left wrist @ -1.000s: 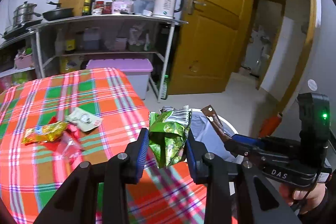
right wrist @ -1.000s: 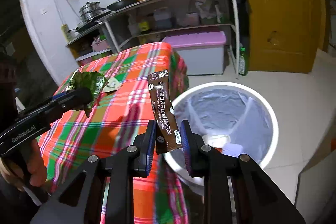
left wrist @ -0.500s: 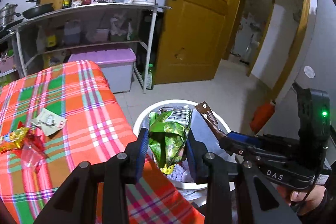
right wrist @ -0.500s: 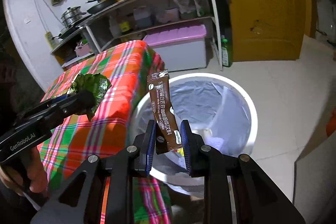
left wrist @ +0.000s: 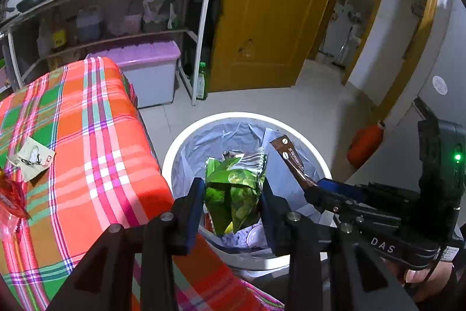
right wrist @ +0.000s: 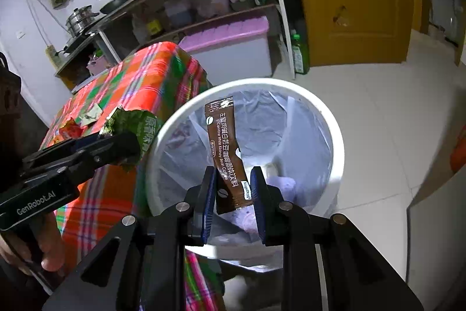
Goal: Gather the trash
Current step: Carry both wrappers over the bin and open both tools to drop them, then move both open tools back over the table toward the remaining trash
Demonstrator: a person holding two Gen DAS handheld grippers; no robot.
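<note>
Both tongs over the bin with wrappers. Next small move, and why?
Probably finish opening the left tongs: their jaws are opening with the green wrapper between them, hanging over the lined white bin, so it should drop in. The right tongs, gripping the brown coffee sachet above the bin, can release next.

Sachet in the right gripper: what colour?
Brown with white print; the sachet shows best in the right wrist view.

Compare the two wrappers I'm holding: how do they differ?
The green wrapper is wide, crumpled and torn open; the brown coffee sachet is a narrow, flat strip. The left gripper is opening around the green one; the right gripper grips the sachet. Both hang over the bin.
</note>
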